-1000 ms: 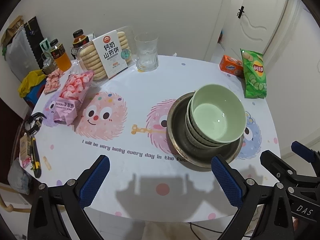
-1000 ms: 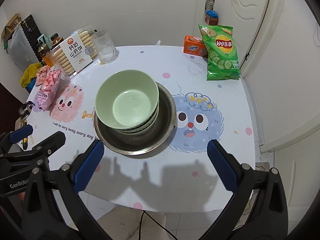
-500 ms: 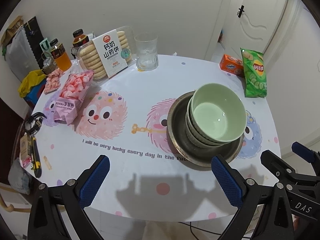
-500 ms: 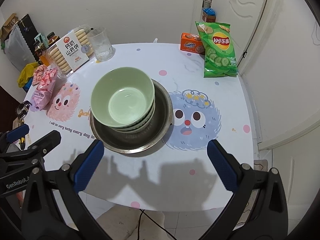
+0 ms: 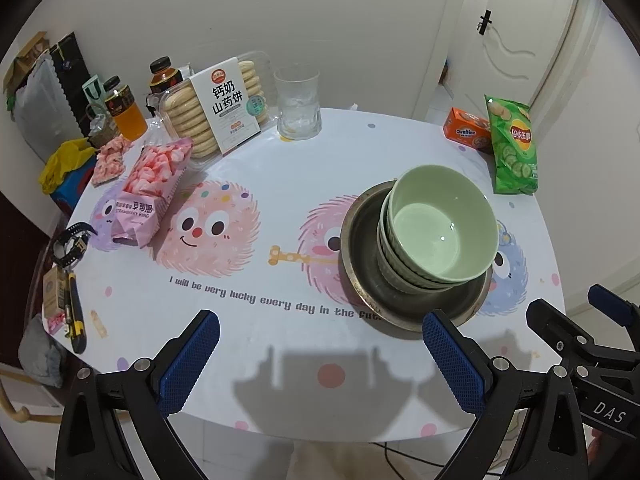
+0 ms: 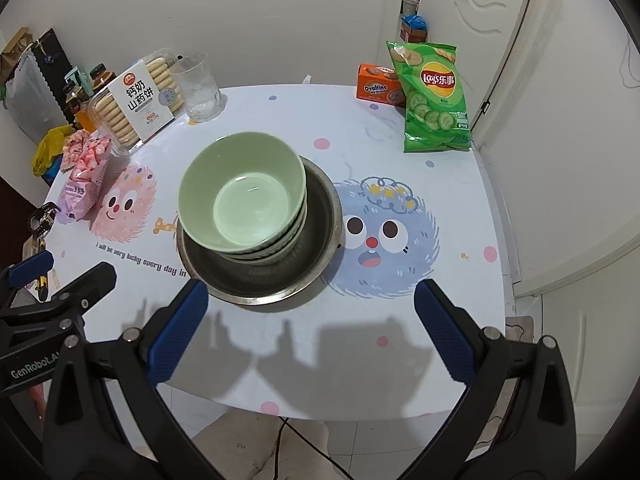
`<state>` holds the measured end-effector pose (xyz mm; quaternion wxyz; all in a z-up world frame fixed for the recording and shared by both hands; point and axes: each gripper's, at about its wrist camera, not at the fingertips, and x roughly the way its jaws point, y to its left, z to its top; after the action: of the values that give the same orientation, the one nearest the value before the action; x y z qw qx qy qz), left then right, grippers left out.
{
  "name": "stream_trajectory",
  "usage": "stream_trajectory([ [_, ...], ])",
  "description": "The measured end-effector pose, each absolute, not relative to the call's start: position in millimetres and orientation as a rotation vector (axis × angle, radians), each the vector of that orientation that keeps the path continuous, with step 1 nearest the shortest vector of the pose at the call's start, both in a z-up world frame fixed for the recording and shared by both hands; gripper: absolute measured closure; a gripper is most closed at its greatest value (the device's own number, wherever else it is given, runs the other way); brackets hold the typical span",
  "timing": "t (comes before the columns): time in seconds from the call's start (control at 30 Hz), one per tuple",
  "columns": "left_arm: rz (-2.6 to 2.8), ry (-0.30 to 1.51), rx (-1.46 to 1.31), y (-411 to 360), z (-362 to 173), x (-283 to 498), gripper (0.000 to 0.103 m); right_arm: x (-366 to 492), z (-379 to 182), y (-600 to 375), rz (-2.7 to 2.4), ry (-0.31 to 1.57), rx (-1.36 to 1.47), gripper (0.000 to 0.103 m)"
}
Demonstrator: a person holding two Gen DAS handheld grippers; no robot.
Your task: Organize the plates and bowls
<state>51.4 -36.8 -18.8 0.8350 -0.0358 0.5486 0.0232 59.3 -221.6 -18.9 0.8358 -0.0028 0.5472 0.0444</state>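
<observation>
Both tongs — left tongs (image 5: 320, 356), right tongs (image 6: 310, 318) — gape wide, empty; green bowls (image 6: 240, 192) stacked in metal plate (image 6: 320, 256).

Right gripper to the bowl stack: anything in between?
Only the near rim of the metal plate under the green bowls. Right gripper is open above bare tablecloth, per the right wrist view.

Your bowl stack (image 6: 242, 196) sits nested in the metal plate (image 6: 320, 256), mid-table (image 6: 360, 360). Behind it to the left, the glass (image 6: 199, 88) stands just right of the biscuit pack (image 6: 138, 100), with the candy bag (image 6: 82, 176) nearer you. At the far right, the chip bag (image 6: 434, 96) leans beside the Ovaltine box (image 6: 378, 90).
</observation>
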Motion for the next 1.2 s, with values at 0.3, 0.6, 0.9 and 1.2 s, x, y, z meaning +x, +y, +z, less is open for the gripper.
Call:
stream_trajectory([
  [0.3, 0.052, 1.167, -0.072, -32.7, -20.4, 52.2, 0.0, 60.1, -18.4, -221.6, 0.091, 1.161, -0.004, 0.001],
  [0.6, 0.053, 1.172, -0.066, -32.7, -22.3, 53.9, 0.0, 60.5, -18.4, -221.5, 0.09, 1.161, -0.004, 0.001],
  [0.9, 0.054, 1.174, -0.067, -33.1, -22.5, 54.0, 0.0, 60.3, -18.5, -221.8, 0.089, 1.163, -0.005, 0.001],
  [1.2, 0.052, 1.173, -0.065, -32.5, -23.1, 54.0, 0.0, 60.8, -18.8, -221.9, 0.089, 1.162, -0.005, 0.001],
])
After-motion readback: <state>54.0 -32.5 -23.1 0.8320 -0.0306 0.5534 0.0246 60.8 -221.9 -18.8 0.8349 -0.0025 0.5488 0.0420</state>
